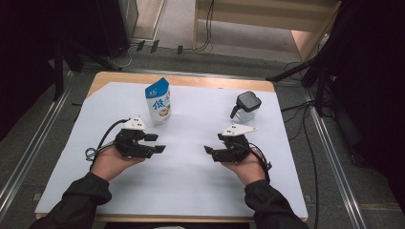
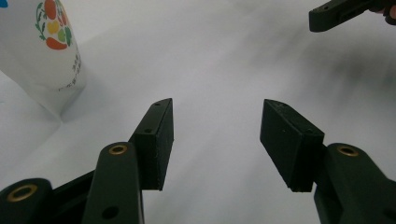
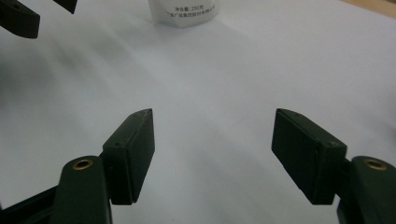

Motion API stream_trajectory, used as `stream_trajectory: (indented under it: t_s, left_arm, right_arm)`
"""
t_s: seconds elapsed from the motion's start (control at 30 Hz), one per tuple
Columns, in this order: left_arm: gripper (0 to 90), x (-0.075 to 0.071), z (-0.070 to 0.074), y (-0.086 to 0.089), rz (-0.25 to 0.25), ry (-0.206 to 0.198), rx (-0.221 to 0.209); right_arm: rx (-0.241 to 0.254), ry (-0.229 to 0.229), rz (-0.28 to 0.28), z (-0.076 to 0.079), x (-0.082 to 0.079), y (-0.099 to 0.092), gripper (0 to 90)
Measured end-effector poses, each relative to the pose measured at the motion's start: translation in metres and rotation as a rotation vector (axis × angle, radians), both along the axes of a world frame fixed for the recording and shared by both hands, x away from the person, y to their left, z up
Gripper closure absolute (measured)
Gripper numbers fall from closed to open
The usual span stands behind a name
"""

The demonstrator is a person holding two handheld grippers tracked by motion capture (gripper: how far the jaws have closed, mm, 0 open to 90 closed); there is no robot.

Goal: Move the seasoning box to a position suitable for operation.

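Left gripper (image 1: 156, 143): jaws wide, nothing between, pointing inward over the white sheet (image 1: 191, 176) on the bench. Milk pouch (image 1: 158, 101) upright just beyond it. Right gripper (image 1: 210, 151): jaws wide, empty, facing the left one. Black-lidded container (image 1: 247, 106), possibly a glass jug, beyond the right gripper.

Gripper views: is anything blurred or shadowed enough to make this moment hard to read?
Left gripper view: the carton is soft, the sheet streaky, a dark shadow at upper right. Right gripper view: jaws sharp, the far sheet soft. High view: evenly lit table, dark surroundings.
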State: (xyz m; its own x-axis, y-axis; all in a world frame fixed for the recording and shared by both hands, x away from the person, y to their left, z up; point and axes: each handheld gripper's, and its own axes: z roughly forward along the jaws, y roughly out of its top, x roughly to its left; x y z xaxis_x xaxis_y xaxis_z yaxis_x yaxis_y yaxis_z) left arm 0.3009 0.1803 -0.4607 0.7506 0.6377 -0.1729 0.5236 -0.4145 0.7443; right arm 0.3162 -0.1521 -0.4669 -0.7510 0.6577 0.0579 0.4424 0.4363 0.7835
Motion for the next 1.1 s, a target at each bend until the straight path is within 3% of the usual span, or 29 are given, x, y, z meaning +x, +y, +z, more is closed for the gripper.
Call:
stream_trajectory:
  t_s: [0.1,0.23,0.4,0.6,1.1]
  left_arm:
    - [44.7,0.001,-0.002,0.003,0.001,-0.006,0.029]
    - [44.1,0.002,-0.002,0.011,0.031,-0.021,0.015]
    - [40.6,0.004,-0.002,0.015,0.036,-0.036,0.012]
    - [40.3,0.004,-0.002,0.022,0.047,-0.053,0.010]
    - [41.2,0.008,-0.004,0.031,0.076,-0.040,0.012]
  right_arm:
    - [0.027,-0.002,0.000,0.002,0.001,-0.003,36.0]
    - [0.056,0.034,-0.008,0.003,0.003,-0.008,38.8]
    - [0.047,0.066,-0.007,0.000,0.005,-0.009,38.9]
    - [0.052,0.038,-0.024,0.003,0.006,-0.012,40.1]
    - [0.037,0.045,-0.043,0.002,0.008,-0.022,40.9]
